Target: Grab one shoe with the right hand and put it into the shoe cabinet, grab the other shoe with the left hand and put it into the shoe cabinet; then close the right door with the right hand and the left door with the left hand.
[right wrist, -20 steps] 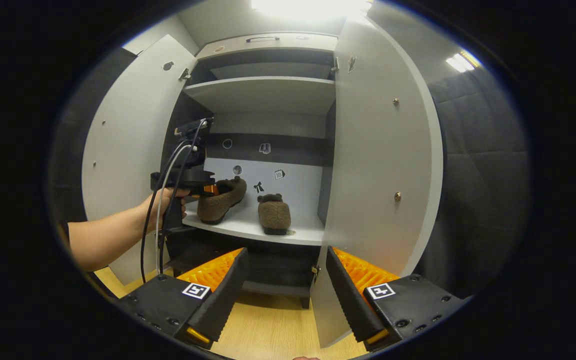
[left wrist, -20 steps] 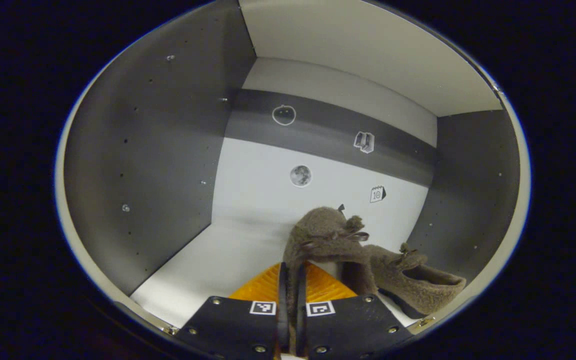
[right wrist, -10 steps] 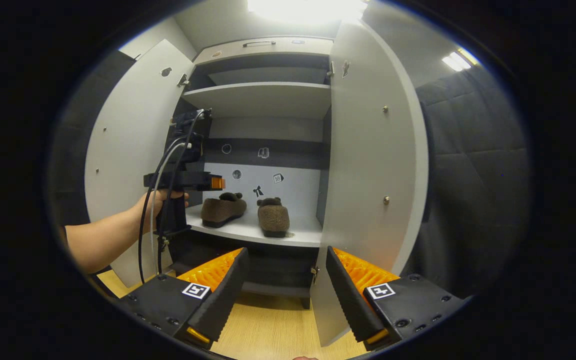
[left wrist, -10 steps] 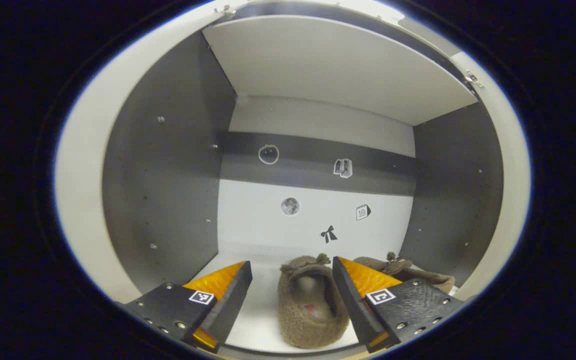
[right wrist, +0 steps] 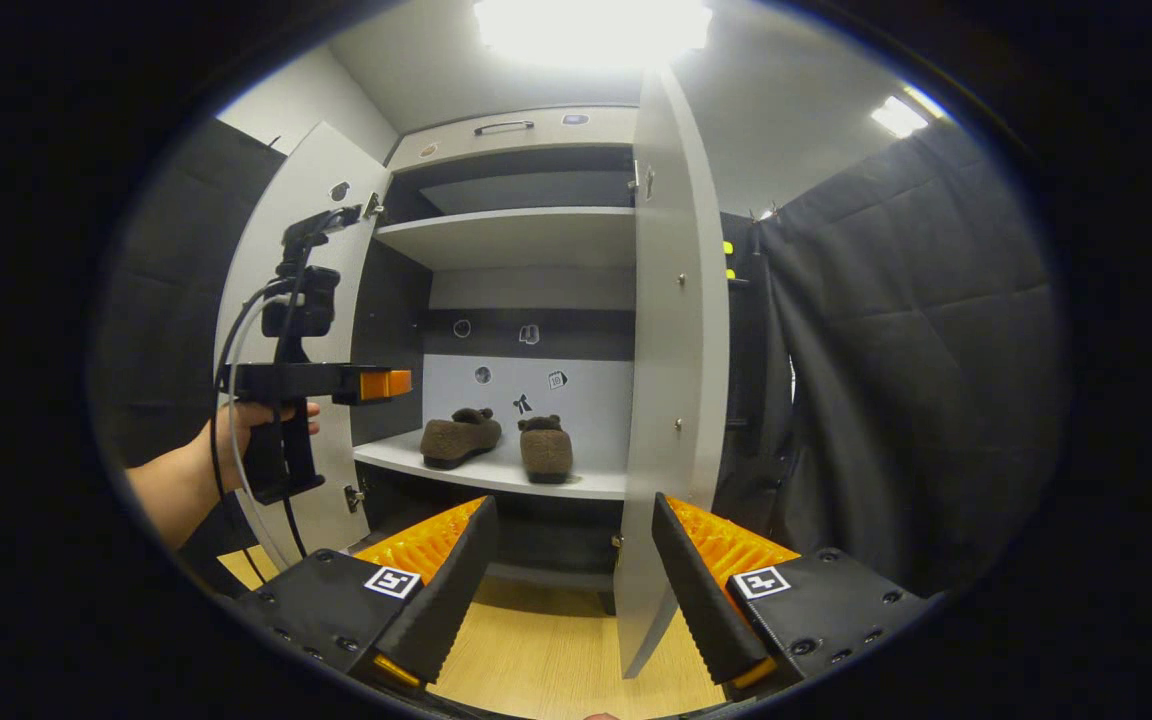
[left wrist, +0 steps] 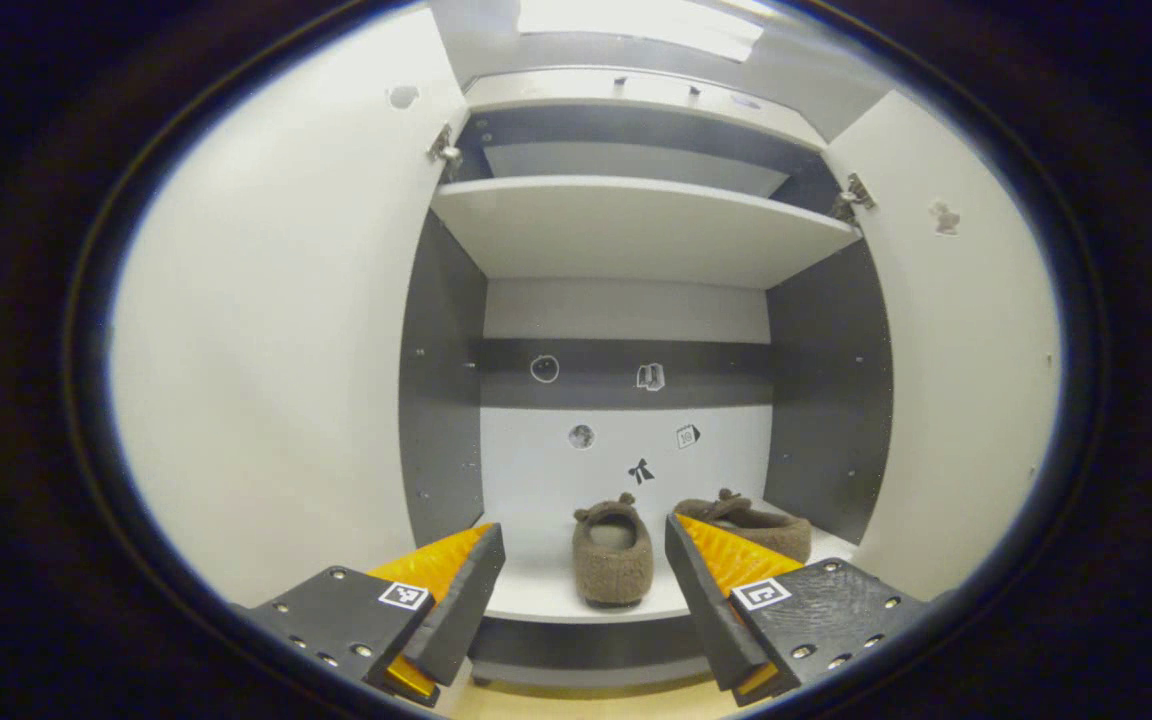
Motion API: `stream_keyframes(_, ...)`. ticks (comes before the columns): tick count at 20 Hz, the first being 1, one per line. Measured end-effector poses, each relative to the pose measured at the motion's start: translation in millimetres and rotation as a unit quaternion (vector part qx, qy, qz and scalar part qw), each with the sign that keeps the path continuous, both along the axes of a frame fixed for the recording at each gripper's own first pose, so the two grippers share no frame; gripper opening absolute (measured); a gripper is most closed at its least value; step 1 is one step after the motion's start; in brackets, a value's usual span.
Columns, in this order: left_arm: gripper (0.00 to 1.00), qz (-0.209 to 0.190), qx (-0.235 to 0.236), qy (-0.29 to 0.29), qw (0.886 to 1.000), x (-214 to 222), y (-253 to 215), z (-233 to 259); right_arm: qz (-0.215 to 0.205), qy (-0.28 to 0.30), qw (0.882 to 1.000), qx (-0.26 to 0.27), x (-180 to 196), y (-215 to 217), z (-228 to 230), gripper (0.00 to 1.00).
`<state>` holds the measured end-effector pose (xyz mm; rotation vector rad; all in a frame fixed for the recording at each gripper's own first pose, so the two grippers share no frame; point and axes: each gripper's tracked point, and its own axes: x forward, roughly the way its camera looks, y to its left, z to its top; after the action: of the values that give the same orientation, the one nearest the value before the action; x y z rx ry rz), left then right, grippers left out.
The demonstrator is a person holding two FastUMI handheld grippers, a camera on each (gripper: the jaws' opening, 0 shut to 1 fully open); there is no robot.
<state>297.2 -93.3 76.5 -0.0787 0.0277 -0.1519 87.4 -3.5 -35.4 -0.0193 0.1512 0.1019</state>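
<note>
Both shoes (right wrist: 496, 444) are sitting on the cabinet shelf (right wrist: 496, 478), well ahead of your wide, empty right fingers (right wrist: 566, 585). Right door (right wrist: 671, 330) is standing just ahead: you're lining up behind its outer face. Left fingers (left wrist: 584, 600) wide, empty too.

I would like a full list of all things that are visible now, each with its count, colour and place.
shoes: 2, brown, side by side on the shelf, one to the right of the other
shoe cabinet: 1, white shelves and dark sides, straight ahead, open
doors: 2, white, both open, left door and right door
stickers: several small ones, on the back wall above the shoes
floor: light wood, under the cabinet
curtain: black, right of the cabinet
left gripper: 1, held by a hand before the left door, open
right gripper: 1, open, before the right door
</note>
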Motion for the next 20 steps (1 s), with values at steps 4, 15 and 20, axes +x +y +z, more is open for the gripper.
stream_keyframes(4, 0.97, 0.003, 0.005, -0.003, 1.000, -55.0, 7.4, 8.8, 0.005, -0.004, 1.000, 0.007, -13.4, -9.3, 7.5, 0.98)
stream_keyframes(15, 0.97, 0.007, 0.021, -0.006, 1.000, -168.0, 22.5, -1.3, 0.031, -0.012, 0.999, 0.018, -40.0, -20.4, 16.3, 0.98)
stream_keyframes(20, 0.97, 0.018, 0.022, 0.007, 1.000, -206.5, 37.6, -12.1, 0.041, -0.009, 0.999, 0.031, -43.0, -17.5, 19.6, 0.98)
